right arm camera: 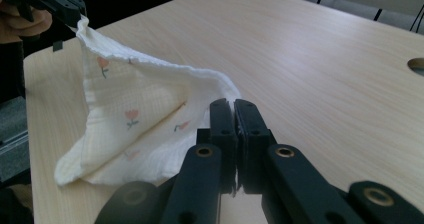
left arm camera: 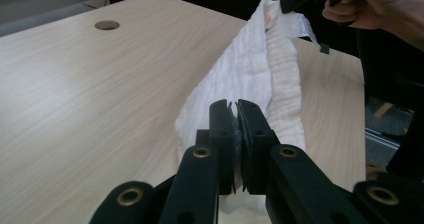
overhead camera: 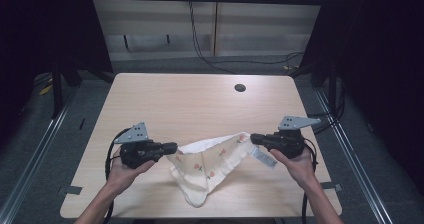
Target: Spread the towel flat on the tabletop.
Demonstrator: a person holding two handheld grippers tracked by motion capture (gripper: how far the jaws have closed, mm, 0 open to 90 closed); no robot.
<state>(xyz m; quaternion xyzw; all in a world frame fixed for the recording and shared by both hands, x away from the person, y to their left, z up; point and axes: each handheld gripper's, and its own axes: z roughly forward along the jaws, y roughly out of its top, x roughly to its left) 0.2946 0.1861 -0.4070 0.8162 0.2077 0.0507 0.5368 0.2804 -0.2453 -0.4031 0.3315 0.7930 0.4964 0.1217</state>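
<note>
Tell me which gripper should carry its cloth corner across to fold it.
Probably right: the right gripper holds its cloth corner higher; by the left gripper the cloth sags to the table.

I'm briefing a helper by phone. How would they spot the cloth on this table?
On the pale wooden table, look near the front edge, between the two hand-held tools. The cloth hangs stretched between them: cream-white with small red flower prints, the table's one soft item.

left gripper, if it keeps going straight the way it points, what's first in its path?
The white cloth it already clamps; the left gripper points along it. Past the cloth, probably the right gripper holding the other end, though depth is hard to judge.
</note>
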